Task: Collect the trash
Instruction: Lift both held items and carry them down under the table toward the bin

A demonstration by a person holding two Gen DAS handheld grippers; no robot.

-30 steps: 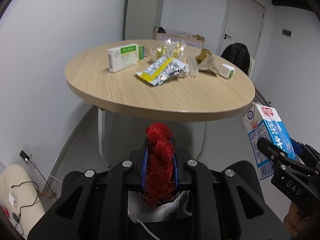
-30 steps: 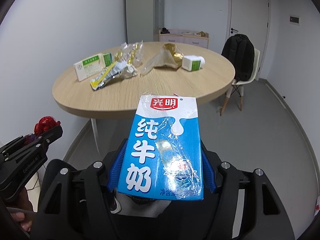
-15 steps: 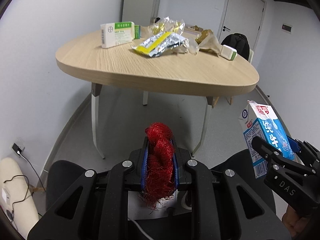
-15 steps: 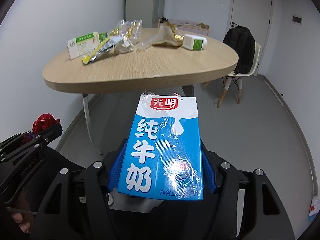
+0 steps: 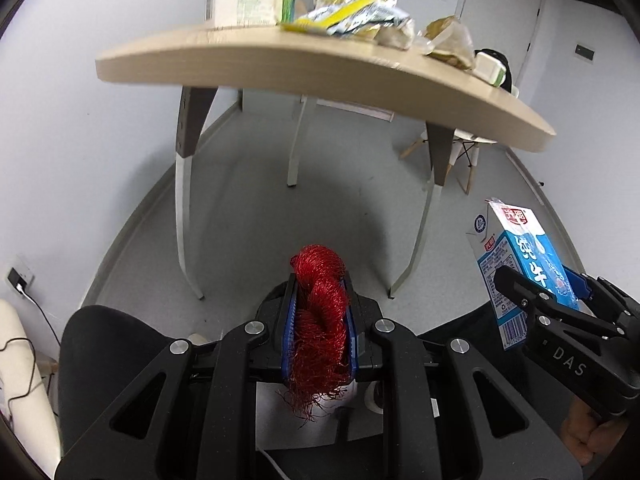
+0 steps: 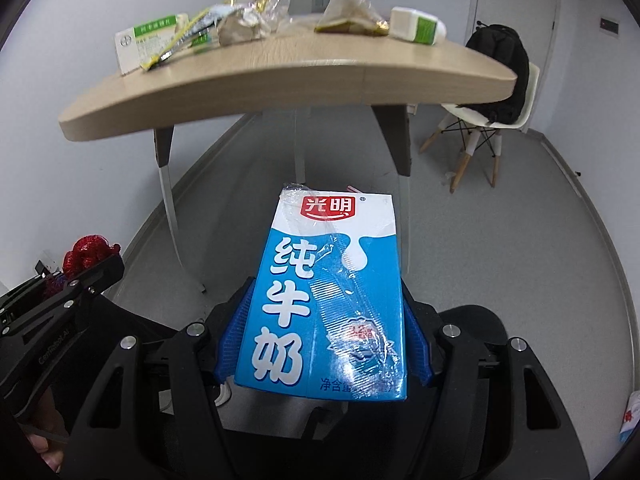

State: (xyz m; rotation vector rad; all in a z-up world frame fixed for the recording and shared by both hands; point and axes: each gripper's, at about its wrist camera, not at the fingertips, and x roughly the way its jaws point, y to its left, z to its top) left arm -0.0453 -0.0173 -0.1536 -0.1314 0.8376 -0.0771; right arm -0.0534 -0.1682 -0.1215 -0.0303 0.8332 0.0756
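While both grippers hang low in front of the table, each one has its own piece of rubbish clamped tight. Nearest on the left side, the left gripper (image 5: 318, 300) has its blue pads pinched almost together on a twisted bundle of red mesh netting (image 5: 320, 320), loose strands trailing down below the pads. Beside it, the right gripper (image 6: 326, 320) stands with its jaws spread wide, pressed against the two sides of a blue and white milk carton (image 6: 328, 292), which is upright in the grip with its printed face toward the camera and a crinkled clear film (image 6: 352, 300) lying across that face. Under both tools a dark rounded shape fills the bottom of each view; what it is I cannot tell. Grey floor (image 5: 240, 208) stretches out beyond. Farther off stands the round wooden table (image 6: 280, 68), seen from just below its edge. On its top lie a white and green medicine box (image 5: 242, 0), a silver and yellow wrapper (image 5: 348, 20), crumpled clear and brownish wrappers (image 6: 344, 16), and a small white and green box (image 6: 416, 26) near the far right edge. Behind the table, a white chair (image 6: 496, 116) carries a black backpack (image 6: 500, 60), and a closed door (image 5: 504, 24) is set in the back wall.
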